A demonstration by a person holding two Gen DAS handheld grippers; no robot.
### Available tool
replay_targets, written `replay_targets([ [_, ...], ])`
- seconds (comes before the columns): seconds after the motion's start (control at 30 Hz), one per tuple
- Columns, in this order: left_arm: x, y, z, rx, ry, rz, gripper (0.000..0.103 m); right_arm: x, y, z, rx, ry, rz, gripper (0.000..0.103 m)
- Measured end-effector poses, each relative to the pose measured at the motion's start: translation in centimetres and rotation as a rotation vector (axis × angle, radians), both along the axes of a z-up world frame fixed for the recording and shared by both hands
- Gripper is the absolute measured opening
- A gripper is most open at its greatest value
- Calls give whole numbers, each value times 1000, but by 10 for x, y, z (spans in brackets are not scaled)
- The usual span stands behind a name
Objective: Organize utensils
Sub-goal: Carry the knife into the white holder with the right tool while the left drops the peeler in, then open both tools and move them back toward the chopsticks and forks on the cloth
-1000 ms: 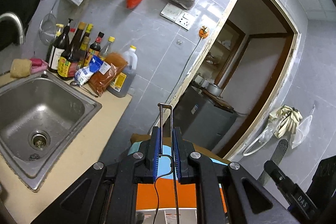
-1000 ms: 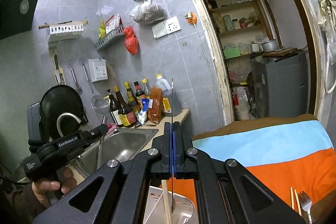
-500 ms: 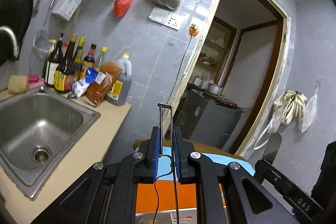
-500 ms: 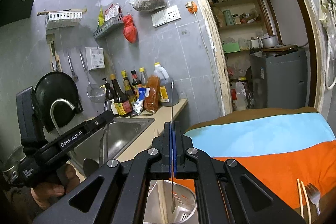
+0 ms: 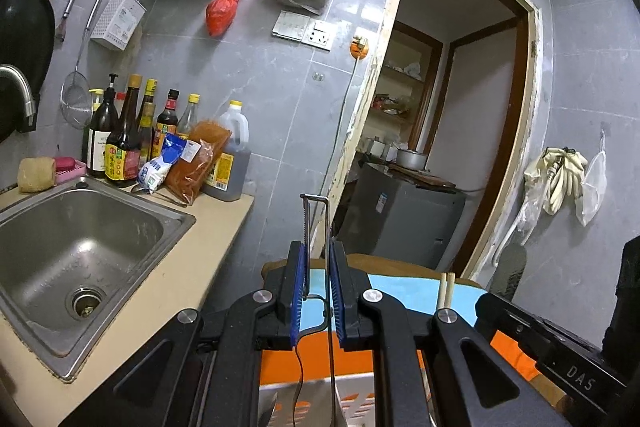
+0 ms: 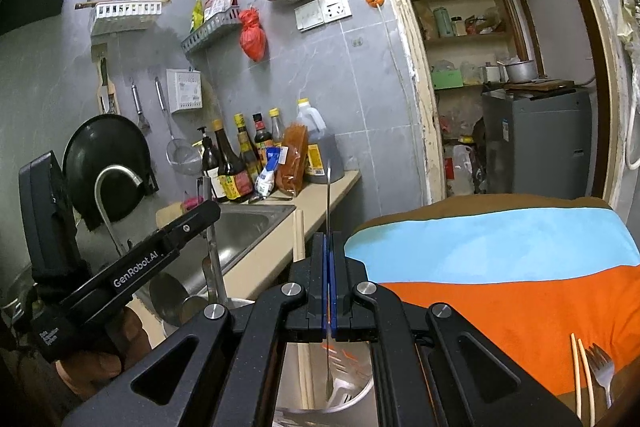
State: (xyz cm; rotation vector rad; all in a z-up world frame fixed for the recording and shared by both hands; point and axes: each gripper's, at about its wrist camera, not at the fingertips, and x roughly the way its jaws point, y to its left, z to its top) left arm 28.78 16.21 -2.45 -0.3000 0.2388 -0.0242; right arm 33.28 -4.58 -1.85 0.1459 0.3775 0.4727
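At the lower centre of our right wrist view, the right tongs (image 6: 329, 281) are pressed together on a thin metal utensil (image 6: 328, 195). It stands upright, its top reaching up toward the bottles and its lower end hanging inside a round metal holder (image 6: 352, 397) at the bottom of the frame; which utensil it is we cannot tell. A wooden chopstick (image 6: 298, 237) rises from the same holder just left of the tongs.

In the left wrist view, the left tongs (image 5: 318, 291) pinch a thin wire frame (image 5: 316, 223) that stands upright between the blue pads (image 5: 298, 293), its squared top at the frame's centre. Two chopstick tips (image 5: 446, 289) poke up just right of these tongs.

At the lower right of the right view, a pair of chopsticks (image 6: 580, 375) and a fork (image 6: 600, 371) lie side by side on a striped cloth (image 6: 500, 267) of blue, orange and brown.

To the left in both views we see the steel sink (image 5: 76, 251) set in the beige tabletop (image 5: 168, 279). Sauce bottles (image 5: 124, 135) and a large oil jug (image 5: 230, 155) crowd against the grey tiled wall behind it. A strainer (image 5: 76, 99) hangs above them, a red bag (image 5: 222, 7) higher up, and a doorway (image 5: 448, 131) opens at the right.
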Motion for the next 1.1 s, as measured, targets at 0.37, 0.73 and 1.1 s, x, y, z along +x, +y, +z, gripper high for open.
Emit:
replay_targets([
  [0.37,-6,5,5,-28,80,-63,29,-4,-12,7,-7,38,-2,2],
  [0.73,-14,-23,41,31,99,-100,61,-21,-63,48,19,-7,-80,41],
  [1.1,-36,-91,76,94,19,-20,102,-45,-144,91,-50,-114,-188,80],
])
